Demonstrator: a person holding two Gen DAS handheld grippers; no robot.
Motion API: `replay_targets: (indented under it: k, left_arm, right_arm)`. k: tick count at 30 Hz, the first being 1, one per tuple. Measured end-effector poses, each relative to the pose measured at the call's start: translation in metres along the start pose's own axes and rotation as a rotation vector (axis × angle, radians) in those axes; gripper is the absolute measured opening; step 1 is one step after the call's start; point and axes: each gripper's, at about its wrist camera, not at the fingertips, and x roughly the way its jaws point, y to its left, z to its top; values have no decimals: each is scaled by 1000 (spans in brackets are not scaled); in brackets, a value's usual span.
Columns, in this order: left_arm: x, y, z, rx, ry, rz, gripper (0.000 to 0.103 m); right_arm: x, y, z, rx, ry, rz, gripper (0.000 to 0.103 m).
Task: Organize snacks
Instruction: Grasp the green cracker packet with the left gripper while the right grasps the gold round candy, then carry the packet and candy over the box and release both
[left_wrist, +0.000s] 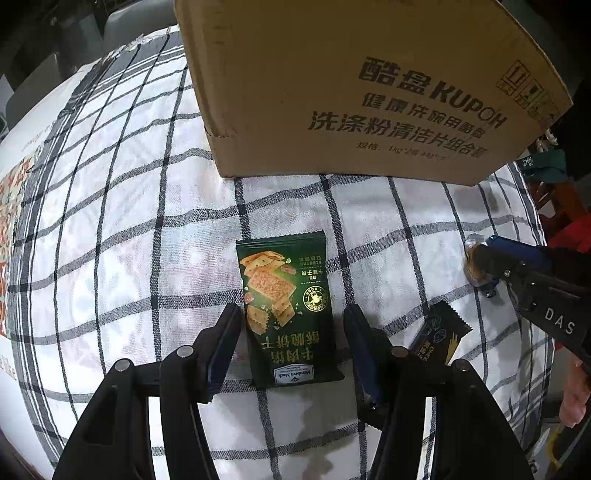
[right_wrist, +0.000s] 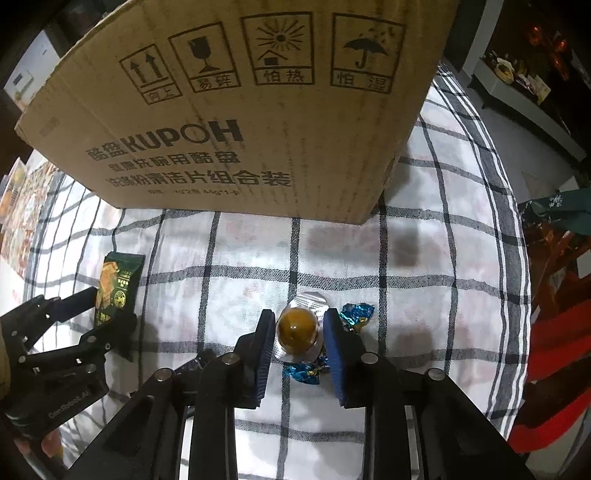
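Note:
A dark green cracker packet (left_wrist: 286, 314) lies flat on the checked tablecloth between the fingers of my open left gripper (left_wrist: 291, 325), which straddles its near half without touching. It also shows in the right wrist view (right_wrist: 116, 288). My right gripper (right_wrist: 297, 332) is shut on a clear dome cup with a brown jelly ball (right_wrist: 297, 328), held at the cloth. Blue foil candies (right_wrist: 356, 314) lie just right of and under that cup. A dark chocolate bar wrapper (left_wrist: 441, 332) lies right of my left gripper. The cardboard box (left_wrist: 362, 88) stands behind everything.
The box (right_wrist: 236, 110) fills the far side of the table. The checked cloth (left_wrist: 110, 221) covers the table, with printed sheets at its left edge (left_wrist: 11, 206). Red and orange furniture (right_wrist: 561, 332) stands off the table's right edge.

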Motion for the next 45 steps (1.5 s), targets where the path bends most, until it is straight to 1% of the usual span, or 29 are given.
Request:
replay_targets:
  k: [1, 2, 3, 6, 10, 12, 14, 19, 24, 35, 40, 45]
  left_arm:
    - [0, -1, -1, 2, -3, 7, 55]
    - [0, -1, -1, 3, -6, 10, 53]
    - [-1, -1, -2, 4, -8, 15, 48]
    - [-3, 1, -3, 2, -10, 9, 44]
    - [-7, 4, -4, 9, -15, 1, 44]
    - [-13, 5, -5, 8, -26, -6, 44]
    - [-21, 8, -6, 4, -38, -16, 44]
    - [-43, 10, -9, 6, -78, -28, 44]
    - [-63, 4, -9, 19, -121, -35, 44]
    - [-114, -6, -13, 51, -241, -60, 44]
    - [-137, -11, -9, 63, -293, -80, 44]
    - [-158, -15, -1, 74, -339, -86, 44]
  right_arm:
    - [2, 3, 1, -11, 1, -2, 27]
    - [3, 4, -2, -8, 1, 10, 23]
    - [4, 6, -4, -4, -1, 12, 23]
    - [4, 6, -4, 14, -8, 22, 23]
    - [-2, 5, -11, 20, -25, 23, 23]
    - [-10, 1, -15, 13, -29, 39, 23]
    - [-17, 6, -18, -1, -39, 45, 23]
    - [-36, 12, -24, -16, -72, 68, 23]
    - [-54, 12, -27, -21, -106, 94, 23]
    - [-105, 4, -32, -16, -217, 127, 23]
    - [-128, 7, -29, -10, -275, 155, 23]
    - [-149, 8, -23, -9, -332, 164, 23]
